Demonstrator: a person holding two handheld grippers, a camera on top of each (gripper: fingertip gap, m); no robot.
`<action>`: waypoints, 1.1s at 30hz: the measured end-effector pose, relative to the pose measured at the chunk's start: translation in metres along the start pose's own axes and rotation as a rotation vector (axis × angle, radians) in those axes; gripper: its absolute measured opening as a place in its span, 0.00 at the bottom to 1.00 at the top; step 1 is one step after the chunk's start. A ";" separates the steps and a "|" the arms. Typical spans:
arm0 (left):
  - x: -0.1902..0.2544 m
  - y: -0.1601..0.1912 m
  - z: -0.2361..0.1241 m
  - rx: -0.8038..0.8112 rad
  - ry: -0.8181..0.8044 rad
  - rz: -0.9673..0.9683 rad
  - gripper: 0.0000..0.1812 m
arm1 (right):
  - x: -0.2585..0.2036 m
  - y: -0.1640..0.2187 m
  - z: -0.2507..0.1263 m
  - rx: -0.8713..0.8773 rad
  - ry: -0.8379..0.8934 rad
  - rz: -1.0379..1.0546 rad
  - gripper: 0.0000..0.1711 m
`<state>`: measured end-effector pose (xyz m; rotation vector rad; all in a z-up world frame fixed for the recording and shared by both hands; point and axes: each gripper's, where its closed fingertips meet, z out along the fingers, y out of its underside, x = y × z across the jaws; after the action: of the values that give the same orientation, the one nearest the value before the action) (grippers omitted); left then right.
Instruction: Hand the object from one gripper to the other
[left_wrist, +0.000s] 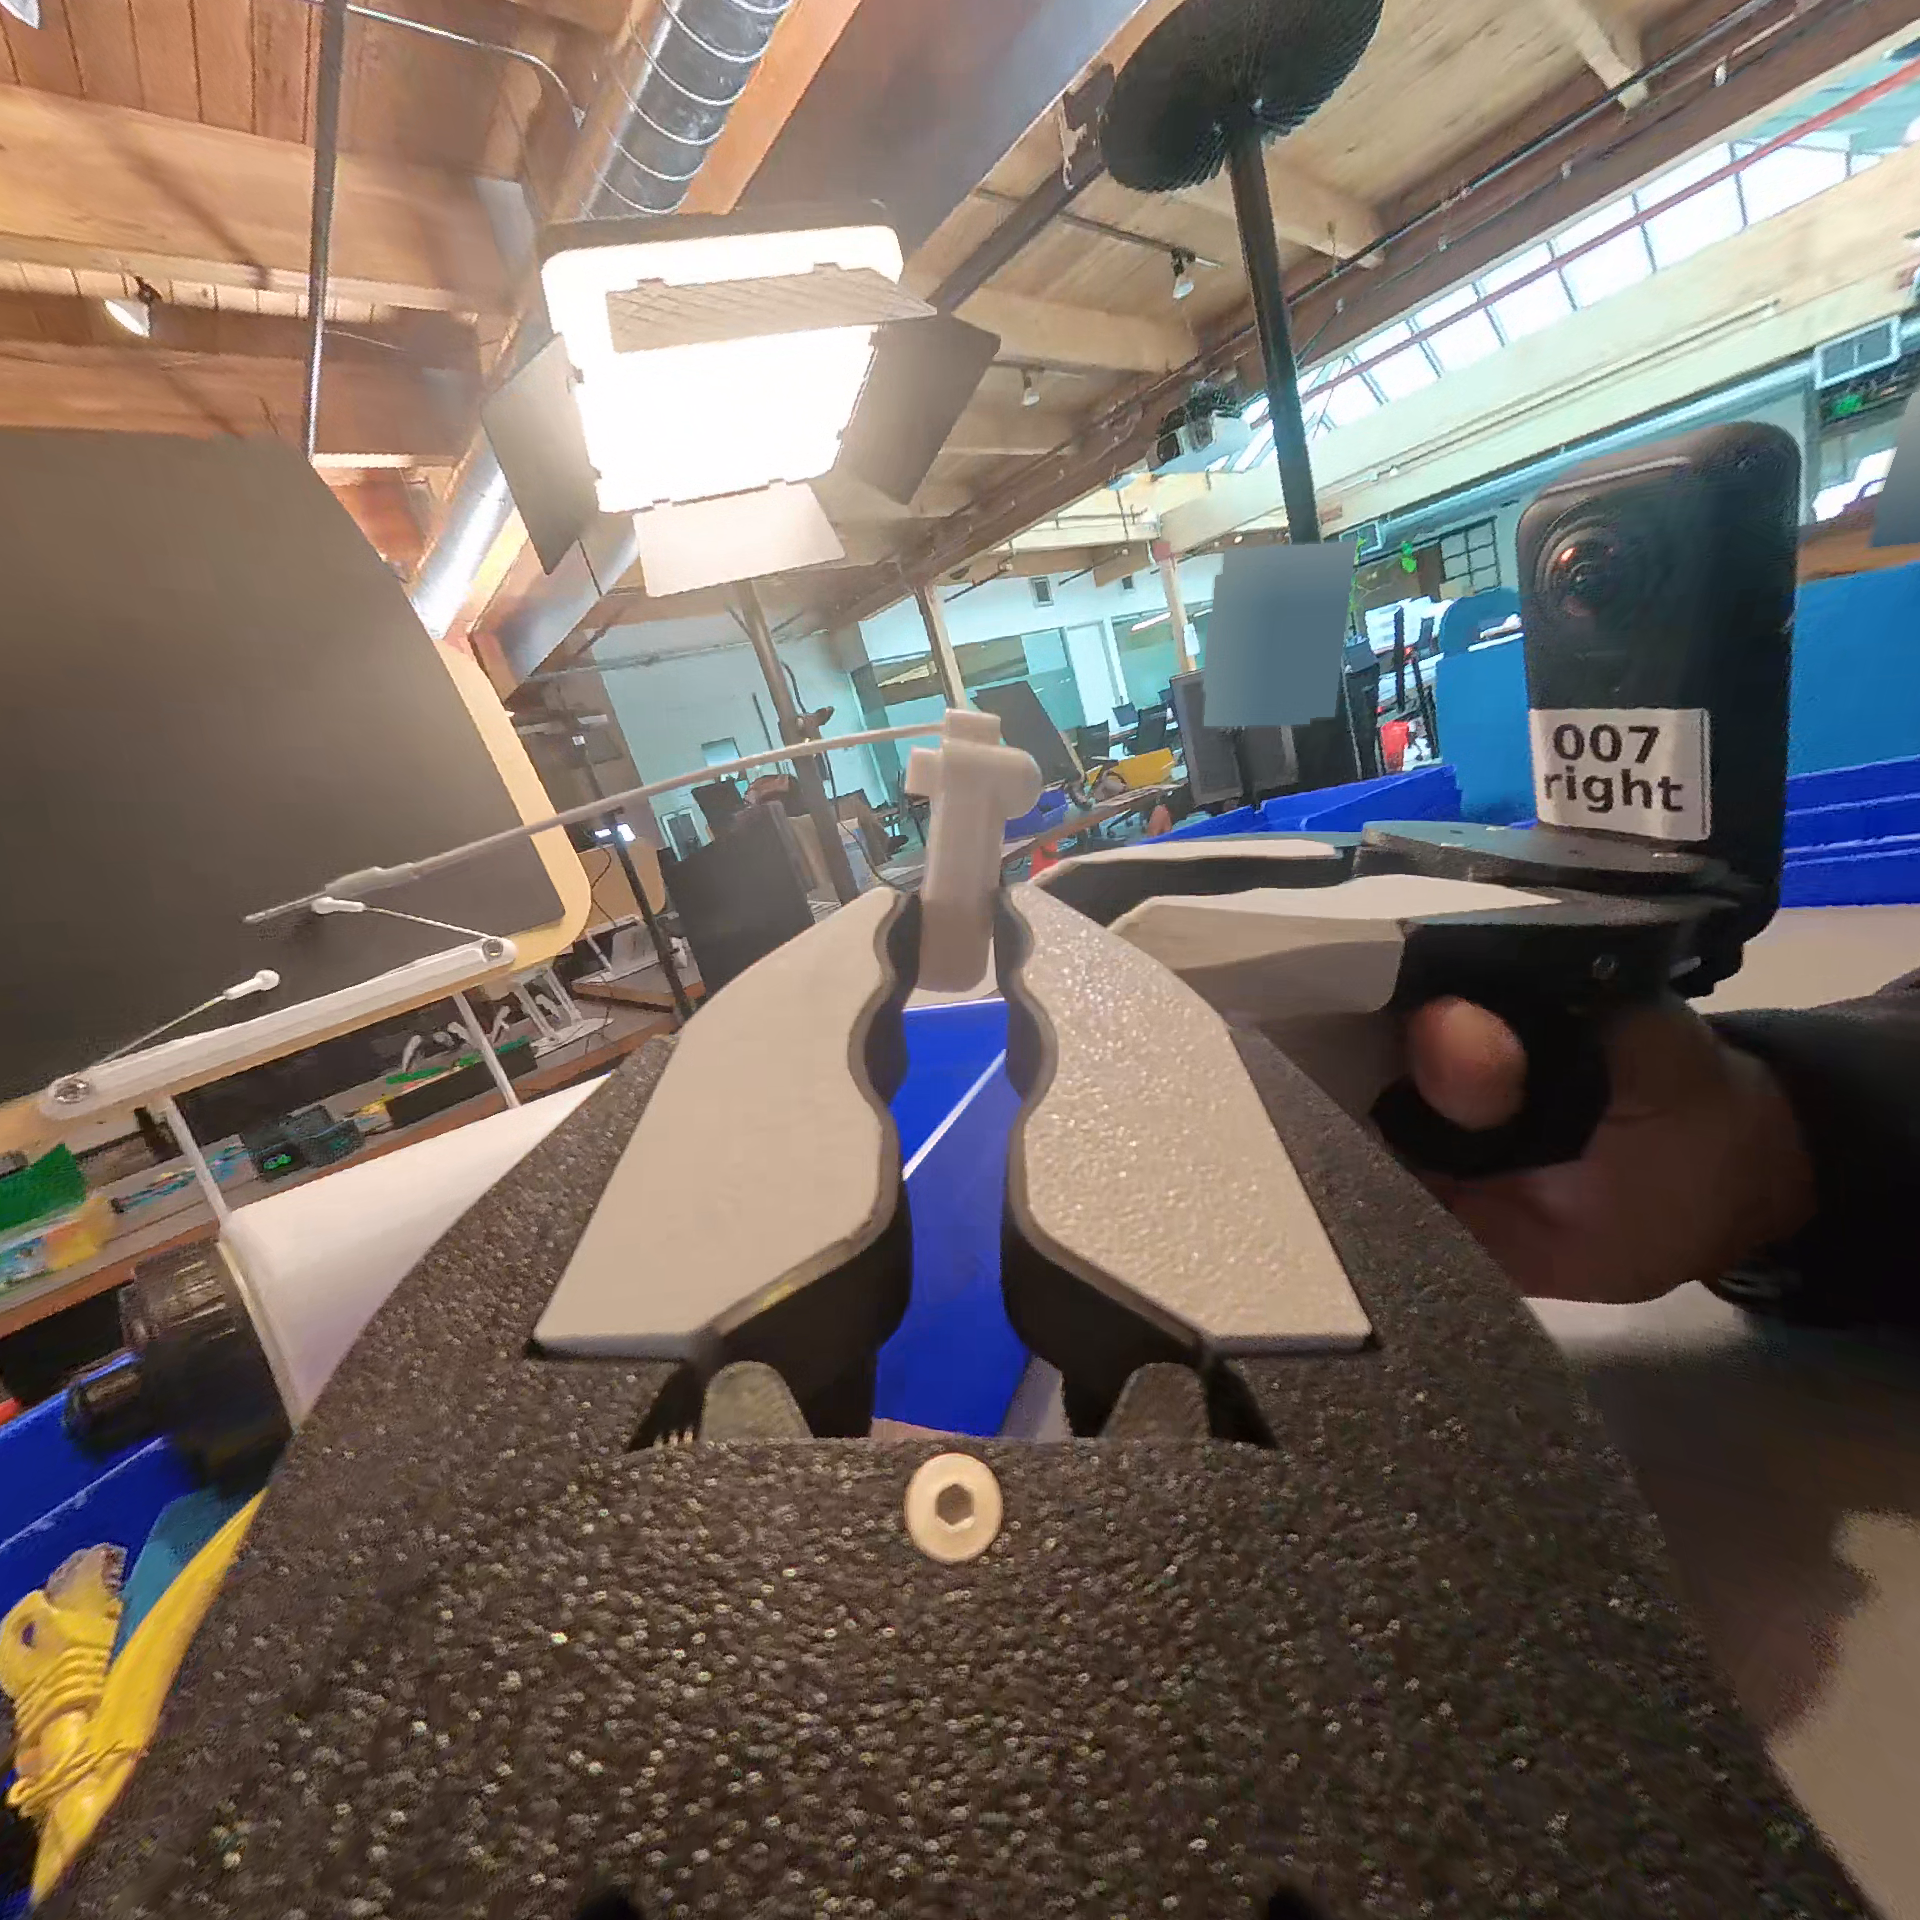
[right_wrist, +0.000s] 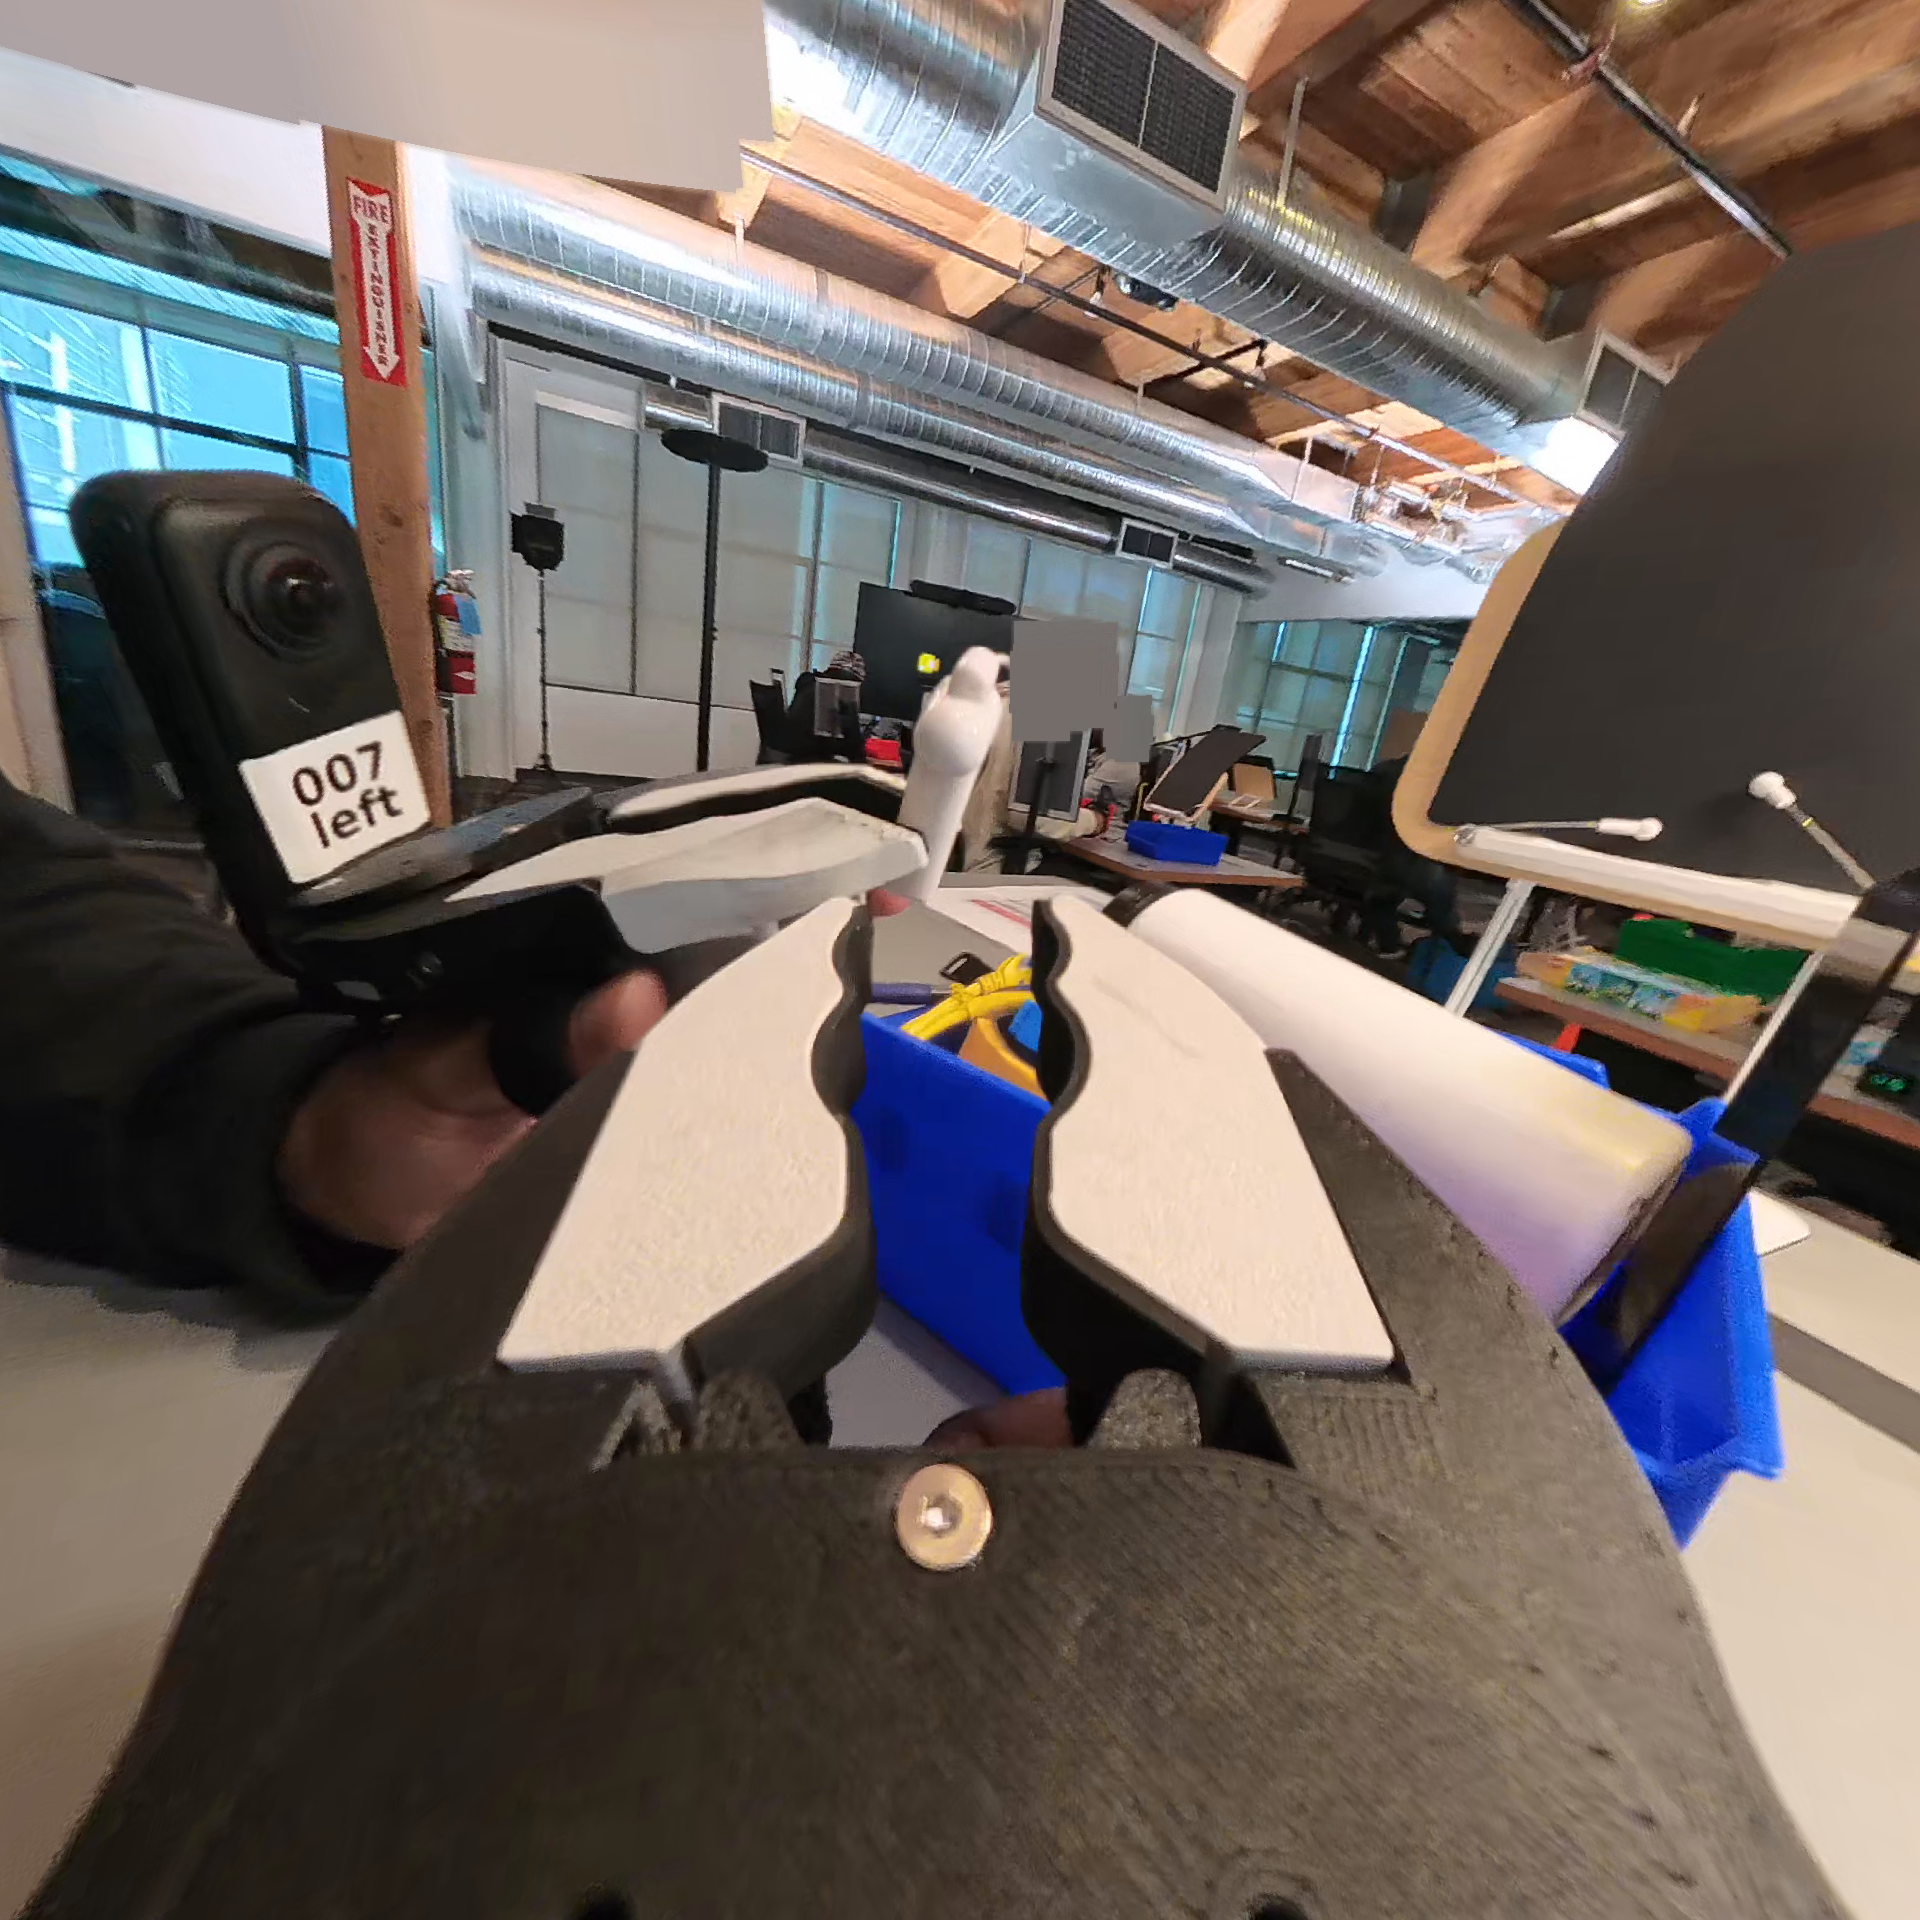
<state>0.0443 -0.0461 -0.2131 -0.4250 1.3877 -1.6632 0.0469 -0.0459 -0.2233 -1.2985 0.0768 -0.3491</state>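
Note:
A small pale grey plastic piece (left_wrist: 961, 831) with a cross-shaped top stands upright between my left gripper's (left_wrist: 951, 914) fingertips, which are shut on its lower end. My right gripper (left_wrist: 1091, 894) comes in from the right in the left wrist view, its tips just beside the piece and apart from it. In the right wrist view my right gripper (right_wrist: 945, 914) is open and empty. The left gripper (right_wrist: 904, 816) reaches in from the left there and holds the white piece (right_wrist: 951, 748) just above and beyond the right fingertips.
A blue bin (right_wrist: 935, 1164) with a yellow cable (right_wrist: 987, 997) and a white roll (right_wrist: 1403, 1091) lies below the grippers on the grey table. A black board on a stand (right_wrist: 1714, 571) is at the right. A bright studio light (left_wrist: 727, 364) stands ahead. The grippers are tip to tip, or close to it.

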 end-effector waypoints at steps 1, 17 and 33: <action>-0.001 0.002 0.000 -0.007 -0.006 0.012 0.08 | 0.000 0.002 -0.001 -0.002 -0.010 0.019 0.17; 0.020 0.035 0.006 -0.133 0.057 0.260 0.08 | 0.012 0.014 -0.007 -0.037 -0.016 0.188 0.12; 0.027 0.011 0.002 -0.041 0.518 -0.647 0.31 | -0.008 0.016 -0.035 -0.112 -0.234 -0.168 0.08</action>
<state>0.0359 -0.0684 -0.2304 -0.5261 1.7794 -2.3954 0.0341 -0.0724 -0.2496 -1.4528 -0.2142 -0.3366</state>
